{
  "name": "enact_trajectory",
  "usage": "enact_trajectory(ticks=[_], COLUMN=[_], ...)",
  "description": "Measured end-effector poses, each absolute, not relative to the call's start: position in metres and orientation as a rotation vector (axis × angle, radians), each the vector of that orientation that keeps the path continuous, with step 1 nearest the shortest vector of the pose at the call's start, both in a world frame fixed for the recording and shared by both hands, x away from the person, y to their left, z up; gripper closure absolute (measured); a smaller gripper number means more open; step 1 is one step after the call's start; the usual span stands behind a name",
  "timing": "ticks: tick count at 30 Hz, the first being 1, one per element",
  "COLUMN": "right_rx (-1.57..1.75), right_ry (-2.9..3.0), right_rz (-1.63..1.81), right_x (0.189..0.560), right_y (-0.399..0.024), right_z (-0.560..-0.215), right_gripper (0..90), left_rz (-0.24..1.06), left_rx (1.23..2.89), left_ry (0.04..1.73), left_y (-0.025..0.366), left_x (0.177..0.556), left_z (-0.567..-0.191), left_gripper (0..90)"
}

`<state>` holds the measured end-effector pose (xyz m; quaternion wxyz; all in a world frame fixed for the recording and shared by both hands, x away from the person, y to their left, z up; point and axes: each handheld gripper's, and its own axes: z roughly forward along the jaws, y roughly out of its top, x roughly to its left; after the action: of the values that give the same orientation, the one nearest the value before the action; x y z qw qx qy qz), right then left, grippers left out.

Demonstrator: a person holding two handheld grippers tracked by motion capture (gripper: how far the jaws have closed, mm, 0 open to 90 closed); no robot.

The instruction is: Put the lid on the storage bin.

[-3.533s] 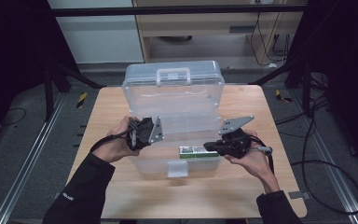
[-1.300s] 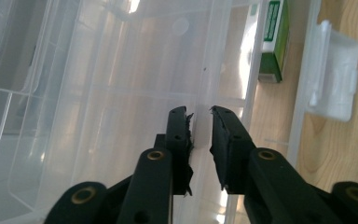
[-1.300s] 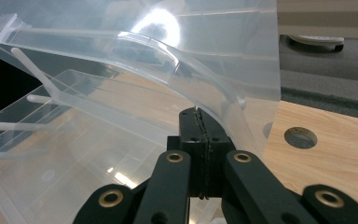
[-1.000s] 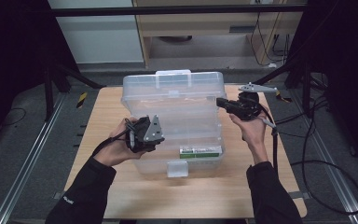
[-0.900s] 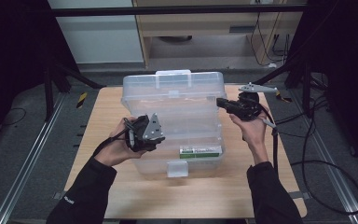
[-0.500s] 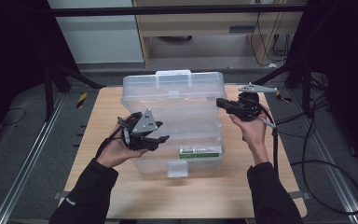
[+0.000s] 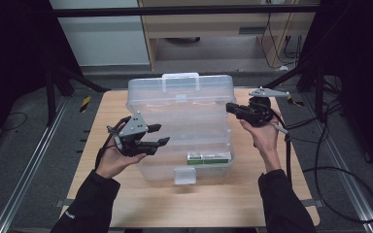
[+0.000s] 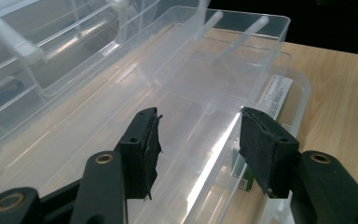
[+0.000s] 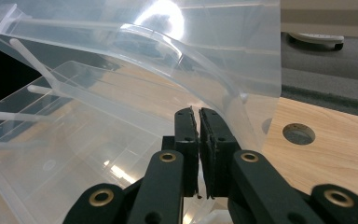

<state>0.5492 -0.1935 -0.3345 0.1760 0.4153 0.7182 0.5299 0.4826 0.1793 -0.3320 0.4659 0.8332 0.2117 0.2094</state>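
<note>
— High view first: we log a clear plastic organizer box (image 7: 182, 131) on the wooden table (image 7: 291, 194), lid (image 7: 180, 92) raised toward the far side. A green-and-white label (image 7: 209, 157) sits on its near wall, with a latch tab (image 7: 184, 176) below it.

— Left gripper (image 7: 148, 136)?

— Held in the person's left hand (image 7: 111, 158) at the box's left edge, jaws spread wide, nothing between them. Left gripper view agrees: we see both pads (image 8: 147, 144) apart above the box's divided compartments (image 8: 182, 88).

— And the right gripper (image 7: 235, 108)?

— Held by the right hand (image 7: 262, 136) at the box's right rear corner. In the right gripper view its jaws are pressed together at the lid's edge (image 9: 242, 102); whether they pinch the plastic or merely sit beside it, we cannot tell.
</note>
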Motion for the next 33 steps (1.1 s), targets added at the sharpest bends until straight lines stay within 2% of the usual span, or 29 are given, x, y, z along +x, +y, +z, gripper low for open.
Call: enact_trajectory(ticks=[7,17,23,33], right_rx=[1.186,1.185,1.184,1.149], right_ry=[2.032,2.036,2.046,2.085], right_rz=[1.507,1.512,1.508,1.483], right_x=[0.549,0.547,0.543,0.536], right_y=[-0.195,-0.198,-0.2,-0.193], right_z=[-0.339,-0.34,-0.343,-0.342], right_gripper=[86.0,85.7,85.6,86.6], left_rz=[0.565,0.622,0.651,0.633], left_rx=[1.967,1.879,1.855,1.831], left_ry=[0.62,0.756,0.825,0.88], left_y=[0.199,0.229,0.243,0.25], left_x=[0.482,0.483,0.483,0.487], left_z=[-0.335,-0.337,-0.34,-0.345], left_gripper=[47.3,53.4,60.5,78.2])
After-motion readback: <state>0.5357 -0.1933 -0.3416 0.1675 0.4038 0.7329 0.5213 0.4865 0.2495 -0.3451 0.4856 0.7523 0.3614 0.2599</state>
